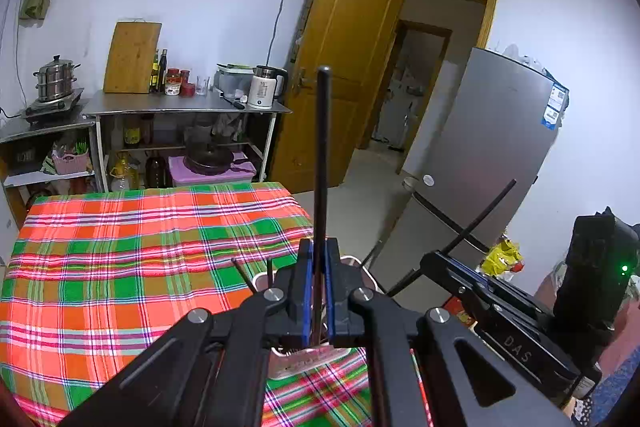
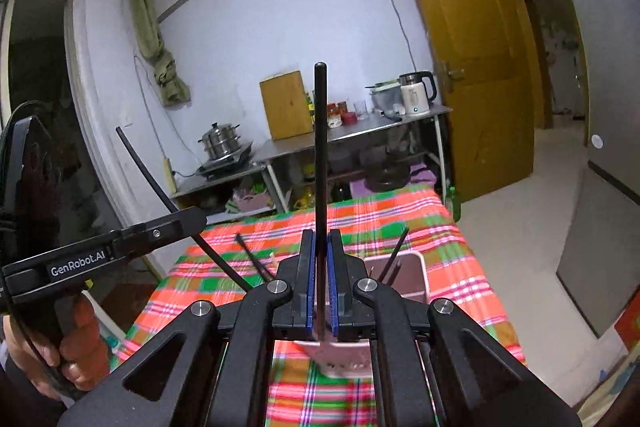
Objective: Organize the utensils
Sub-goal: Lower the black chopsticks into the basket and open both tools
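My left gripper is shut on a black chopstick that stands upright between its blue pads, its lower end over a pale pink utensil holder. My right gripper is shut on another black chopstick, also upright, above the same holder. Several more black chopsticks lean inside the holder. The right gripper shows in the left wrist view with its chopstick slanting up. The left gripper shows in the right wrist view with its chopstick.
The holder stands on a table with a red, green and orange plaid cloth, near its right front edge. Behind it are steel kitchen shelves with pots and a kettle, a yellow wooden door and a grey fridge.
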A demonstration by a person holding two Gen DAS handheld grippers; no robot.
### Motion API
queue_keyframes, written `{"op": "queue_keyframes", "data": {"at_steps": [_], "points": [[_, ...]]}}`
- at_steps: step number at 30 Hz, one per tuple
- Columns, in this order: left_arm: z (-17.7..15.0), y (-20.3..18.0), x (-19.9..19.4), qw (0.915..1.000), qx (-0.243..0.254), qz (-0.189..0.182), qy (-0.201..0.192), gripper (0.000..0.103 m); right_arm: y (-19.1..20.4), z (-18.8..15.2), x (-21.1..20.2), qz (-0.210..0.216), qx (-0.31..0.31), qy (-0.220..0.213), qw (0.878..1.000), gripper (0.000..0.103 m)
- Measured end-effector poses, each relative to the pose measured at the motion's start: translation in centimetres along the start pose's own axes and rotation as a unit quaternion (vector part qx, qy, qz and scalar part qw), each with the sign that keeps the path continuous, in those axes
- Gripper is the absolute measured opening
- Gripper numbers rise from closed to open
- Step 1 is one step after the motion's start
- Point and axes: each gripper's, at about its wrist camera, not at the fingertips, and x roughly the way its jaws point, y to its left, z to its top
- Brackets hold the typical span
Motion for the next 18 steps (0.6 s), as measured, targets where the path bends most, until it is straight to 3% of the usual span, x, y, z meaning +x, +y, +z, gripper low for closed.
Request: {"op": "queue_keyframes", "data": {"at_steps": [18], "points": [[-4.3,1.4,5.2,0.9980,-0.003,0.021,0.059,0.006,-1.7,-4.1,5.2,-0.016,0.007,0.064,0.998,0.005]]}}
